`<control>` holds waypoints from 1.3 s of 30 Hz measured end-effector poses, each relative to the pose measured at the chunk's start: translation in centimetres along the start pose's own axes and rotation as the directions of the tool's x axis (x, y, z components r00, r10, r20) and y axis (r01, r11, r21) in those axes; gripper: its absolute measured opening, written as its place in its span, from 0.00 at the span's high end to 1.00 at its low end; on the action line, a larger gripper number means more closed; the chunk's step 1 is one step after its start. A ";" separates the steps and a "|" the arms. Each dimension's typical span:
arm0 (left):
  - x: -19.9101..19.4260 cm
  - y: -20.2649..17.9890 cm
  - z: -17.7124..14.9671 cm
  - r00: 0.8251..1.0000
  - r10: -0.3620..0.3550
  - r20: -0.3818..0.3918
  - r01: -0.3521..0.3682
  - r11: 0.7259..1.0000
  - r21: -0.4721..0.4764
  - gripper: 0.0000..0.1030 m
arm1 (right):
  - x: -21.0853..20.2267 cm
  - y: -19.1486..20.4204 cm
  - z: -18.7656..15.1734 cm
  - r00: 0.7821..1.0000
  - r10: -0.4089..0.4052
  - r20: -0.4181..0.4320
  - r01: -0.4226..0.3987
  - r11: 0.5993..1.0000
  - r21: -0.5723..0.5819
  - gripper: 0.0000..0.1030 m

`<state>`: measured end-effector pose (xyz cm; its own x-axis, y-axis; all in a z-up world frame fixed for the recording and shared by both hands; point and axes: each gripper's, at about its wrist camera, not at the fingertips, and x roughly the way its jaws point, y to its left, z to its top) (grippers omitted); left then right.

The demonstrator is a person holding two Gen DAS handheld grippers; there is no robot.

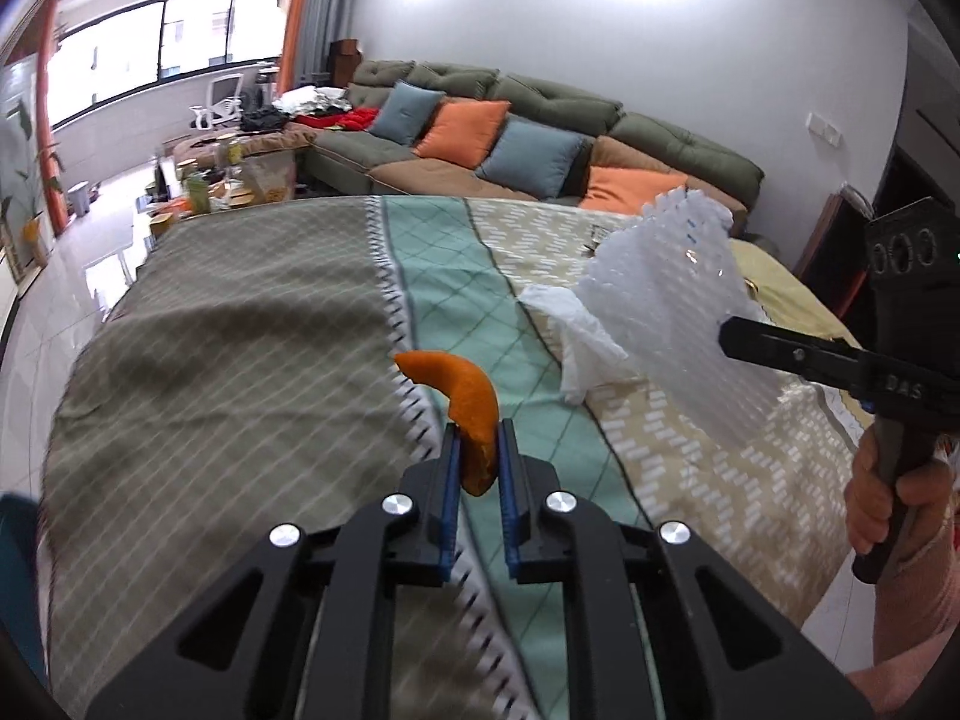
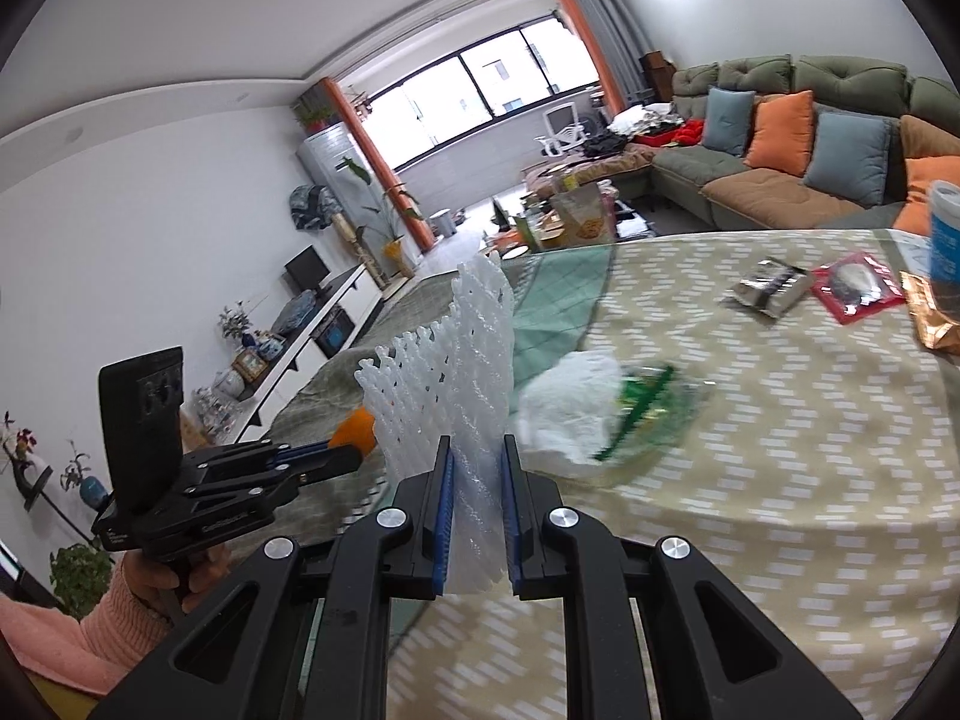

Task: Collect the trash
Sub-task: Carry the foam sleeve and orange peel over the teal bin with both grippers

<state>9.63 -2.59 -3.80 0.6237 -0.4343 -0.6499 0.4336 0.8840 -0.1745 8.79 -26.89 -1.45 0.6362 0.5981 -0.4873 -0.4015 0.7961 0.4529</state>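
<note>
1. Behind everything sits a long sofa point(image 1: 540, 144) with blue and orange pillows, and both cameras see it.
2. Next comes the table, covered by a patterned cloth point(image 1: 240, 312) in grey, green and tan stripes.
3. Only the right camera sees the far side of the room, with a low white TV shelf point(image 2: 312, 324) and green plants.
4. Only the right camera sees three snack packets lying on the tan stripe: a silver packet point(image 2: 768, 288), a red packet point(image 2: 858, 291) just beside it, and a shiny gold packet point(image 2: 936, 318) at the edge of the picture.
5. Held up above the cloth is a white foam net point(image 2: 456, 384). The right gripper point(image 2: 477, 450) has its jaws squeezed on the bottom of the net.
6. A crumpled white tissue point(image 1: 576, 342) lies on the cloth close to the net. The right camera also shows a blurry green wrapper point(image 2: 654, 402) touching it, which the left camera does not show.
7. Smallest is a curved orange peel point(image 1: 468, 408). The left gripper point(image 1: 480, 438) has its jaws pinched on it, lifted off the cloth. The right camera sees just a bit of the peel.
</note>
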 end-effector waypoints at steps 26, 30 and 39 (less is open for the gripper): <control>-12.3 8.2 -6.5 0.968 0.236 0.090 -0.213 0.954 -0.212 0.88 | 9.4 10.5 -0.7 0.954 0.237 -0.185 -0.260 0.959 -0.109 0.86; -13.7 9.2 -7.0 0.958 0.267 0.100 -0.239 0.943 -0.231 0.88 | 10.8 12.1 -0.6 0.942 0.261 -0.210 -0.290 0.949 -0.121 0.86; -15.9 11.5 -8.1 0.939 0.325 0.108 -0.284 0.915 -0.285 0.88 | 13.2 14.4 -0.6 0.920 0.295 -0.258 -0.334 0.934 -0.124 0.86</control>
<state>-0.57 15.92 -1.48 0.7970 -0.1391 -0.5878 0.0342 0.9820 -0.1859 11.03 -7.45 -1.85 0.2972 0.8090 -0.5072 -0.6696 0.5553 0.4932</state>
